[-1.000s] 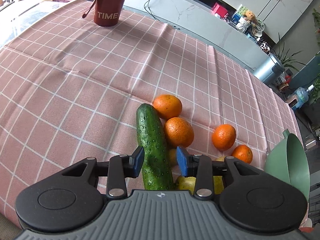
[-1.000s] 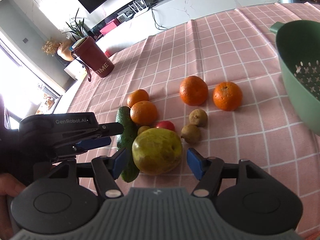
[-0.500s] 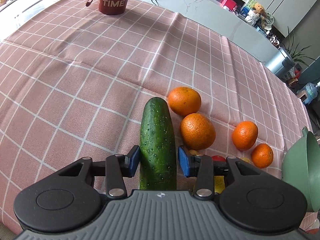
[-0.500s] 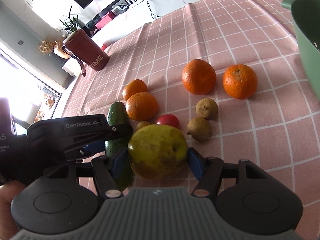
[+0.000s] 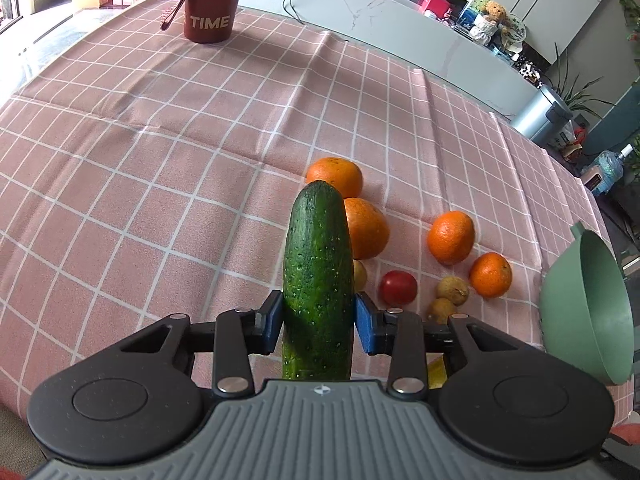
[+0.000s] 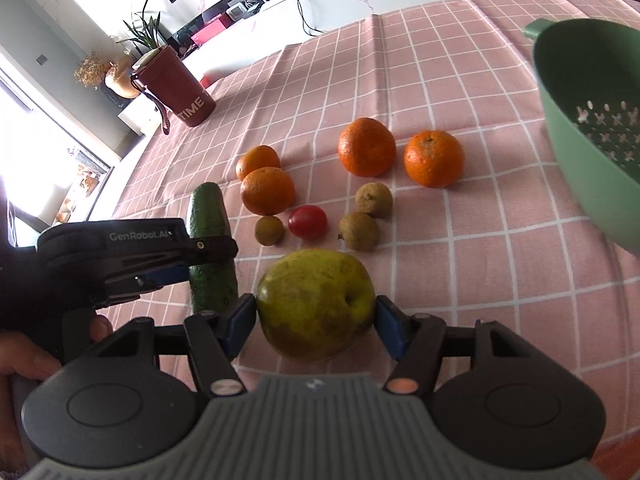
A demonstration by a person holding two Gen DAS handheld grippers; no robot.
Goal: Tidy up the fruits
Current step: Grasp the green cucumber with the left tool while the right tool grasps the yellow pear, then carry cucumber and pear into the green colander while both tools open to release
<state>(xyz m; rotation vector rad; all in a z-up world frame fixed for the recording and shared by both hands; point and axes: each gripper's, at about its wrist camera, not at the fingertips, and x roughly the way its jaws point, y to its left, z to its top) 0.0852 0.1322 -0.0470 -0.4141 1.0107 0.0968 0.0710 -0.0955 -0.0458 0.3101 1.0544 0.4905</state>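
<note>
My left gripper point(image 5: 316, 322) is shut on a dark green cucumber point(image 5: 318, 276) and holds it above the pink checked tablecloth; the same gripper and cucumber point(image 6: 210, 240) show at the left of the right wrist view. My right gripper point(image 6: 316, 320) is shut on a yellow-green pear point(image 6: 316, 304), lifted a little off the cloth. Several oranges point(image 6: 366, 152) lie on the cloth, with a red cherry tomato point(image 6: 307, 222) and three small brown fruits point(image 6: 359, 231) between them. A green colander point(image 6: 592, 128) stands at the right.
A dark red tumbler marked TIME point(image 5: 212, 0) stands at the far left of the table. The colander point(image 5: 588, 308) sits near the table's right edge. A grey counter and cabinets lie beyond the far edge.
My left gripper closed on the cucumber and lifted it off the cloth. My right gripper closed on the pear and raised it, uncovering the tomato and small fruits.
</note>
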